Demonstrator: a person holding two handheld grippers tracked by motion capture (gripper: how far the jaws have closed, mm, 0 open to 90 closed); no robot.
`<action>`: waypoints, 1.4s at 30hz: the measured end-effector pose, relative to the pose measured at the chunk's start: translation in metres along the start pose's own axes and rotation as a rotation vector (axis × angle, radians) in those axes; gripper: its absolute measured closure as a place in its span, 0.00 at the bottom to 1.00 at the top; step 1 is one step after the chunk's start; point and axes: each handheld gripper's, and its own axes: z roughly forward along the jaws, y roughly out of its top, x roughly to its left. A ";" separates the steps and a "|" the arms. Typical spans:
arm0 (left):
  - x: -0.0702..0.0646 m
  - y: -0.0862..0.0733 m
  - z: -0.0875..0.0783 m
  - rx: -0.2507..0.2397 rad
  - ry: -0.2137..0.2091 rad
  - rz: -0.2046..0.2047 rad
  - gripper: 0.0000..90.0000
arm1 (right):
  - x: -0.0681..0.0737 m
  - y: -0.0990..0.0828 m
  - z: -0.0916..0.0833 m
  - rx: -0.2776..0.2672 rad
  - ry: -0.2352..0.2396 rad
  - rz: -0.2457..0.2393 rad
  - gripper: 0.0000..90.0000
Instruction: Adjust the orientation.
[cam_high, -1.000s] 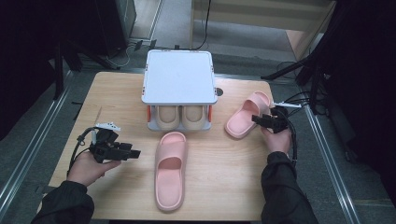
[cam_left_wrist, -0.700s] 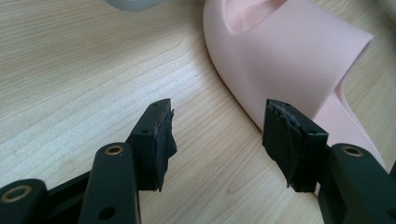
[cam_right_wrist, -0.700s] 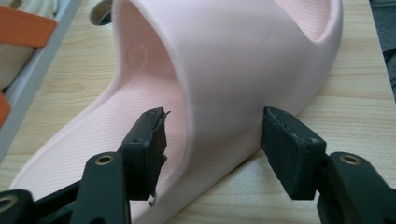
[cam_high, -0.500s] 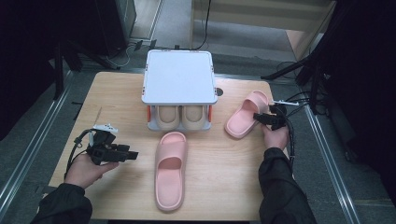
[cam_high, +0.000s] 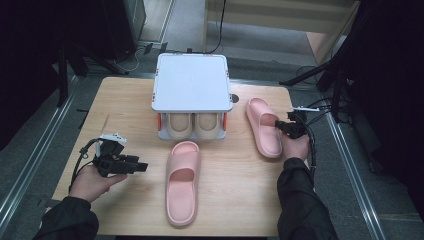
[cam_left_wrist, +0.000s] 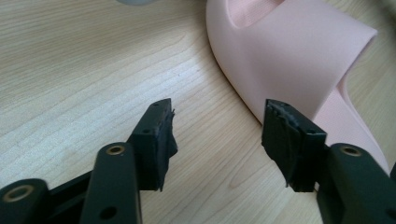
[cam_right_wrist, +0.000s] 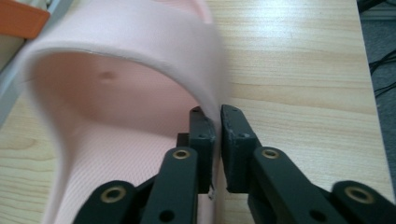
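The wooden table (cam_high: 125, 110) carries everything. At its far middle stands a small shoe rack (cam_high: 190, 82) with a flat white top, and a beige pair (cam_high: 192, 125) sits toes-out on the shelf beneath.

Two pink slippers lie in front of it. The near slipper (cam_high: 181, 182) lies in the middle of the table, its long axis running from the near edge toward the rack. The far slipper (cam_high: 263, 127) lies to the right of the rack, its long axis slanting a little, toe end toward the rack's corner.

The right tongs (cam_high: 285, 126) come at that far slipper from its outer side, across its length. In the right gripper view they have just been closing and now pinch the edge of the strap between their pads (cam_right_wrist: 233, 135), so the right hand holds it. The rack's open shelf lies to the left of this grip, so I judge the lift will have to swing the toe round toward the rack.

The left tongs (cam_high: 142, 167) hover wide, holding nothing, just left of the near slipper and pointing at its side. In the left gripper view the strap sits beyond the right-hand jaw, not between the two
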 end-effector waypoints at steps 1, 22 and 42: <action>0.000 0.000 0.000 -0.002 -0.001 0.001 0.52 | 0.000 0.001 0.000 0.002 0.013 0.003 0.96; -0.002 0.008 0.004 -0.018 0.002 0.031 0.47 | 0.030 -0.006 -0.045 -0.007 0.111 -0.107 0.96; -0.012 0.026 0.019 -0.029 -0.052 0.161 0.72 | 0.075 -0.055 -0.103 0.025 0.186 -0.212 0.96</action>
